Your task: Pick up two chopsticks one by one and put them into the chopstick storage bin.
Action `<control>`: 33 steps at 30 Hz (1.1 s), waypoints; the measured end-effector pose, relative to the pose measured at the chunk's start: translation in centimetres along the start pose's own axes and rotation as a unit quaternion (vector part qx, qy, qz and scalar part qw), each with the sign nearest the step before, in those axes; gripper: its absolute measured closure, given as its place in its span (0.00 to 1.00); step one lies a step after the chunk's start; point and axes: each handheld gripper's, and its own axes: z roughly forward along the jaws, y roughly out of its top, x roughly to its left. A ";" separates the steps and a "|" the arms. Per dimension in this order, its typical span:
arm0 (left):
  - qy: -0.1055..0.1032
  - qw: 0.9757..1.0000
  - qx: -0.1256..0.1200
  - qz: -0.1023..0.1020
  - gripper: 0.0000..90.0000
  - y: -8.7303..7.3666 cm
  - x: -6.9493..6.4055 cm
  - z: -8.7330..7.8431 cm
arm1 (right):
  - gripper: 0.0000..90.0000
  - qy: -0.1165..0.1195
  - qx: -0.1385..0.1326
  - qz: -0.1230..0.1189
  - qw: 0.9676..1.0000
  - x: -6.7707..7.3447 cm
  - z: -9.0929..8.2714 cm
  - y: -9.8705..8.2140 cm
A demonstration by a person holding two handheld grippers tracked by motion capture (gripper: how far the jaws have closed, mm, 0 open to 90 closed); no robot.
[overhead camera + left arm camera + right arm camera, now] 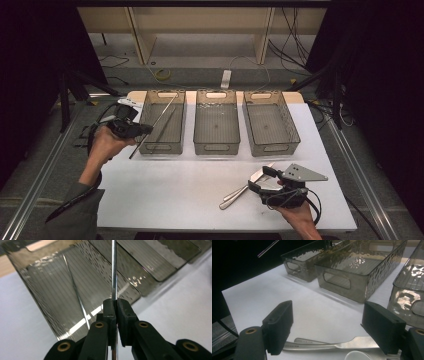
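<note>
Thin metal rod (153, 121) (chopstick-like) is clamped between the pads of the left claw (144, 129), gripped low on its length. Its upper end slants up over the leftmost tray (142, 111); its lower end hangs outside that tray's near left corner. A second rod (75, 291) already lies inside this tray.

Judgement: the step in hand is laying the held rod beside its mate. To do it well, level the rod along the tray's long axis, bring both ends inside the walls, lower it near the floor, then release; letting go while tilted risks it catching on the rim.

Left hand (106, 144) is raised off the surface (170, 190), just left of the tray, claw pointing towards it. Right claw (256, 184) rests low near the front edge, jaws wide apart, holding nothing, with cutlery (329, 344) lying between them on the surface.
</note>
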 end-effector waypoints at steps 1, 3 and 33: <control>0.004 1.000 -0.001 -0.001 0.94 0.2 0.1 0.0 | 0.29 0.000 0.000 0.000 1.000 0.0 0.0 0.0; 0.008 1.000 -0.006 -0.005 0.94 0.6 0.5 0.1 | 0.29 0.000 0.000 0.001 1.000 0.0 0.0 0.0; 0.060 0.997 -0.025 -0.047 0.94 4.2 4.6 4.1 | 0.29 0.002 0.001 0.003 1.000 0.0 0.0 0.0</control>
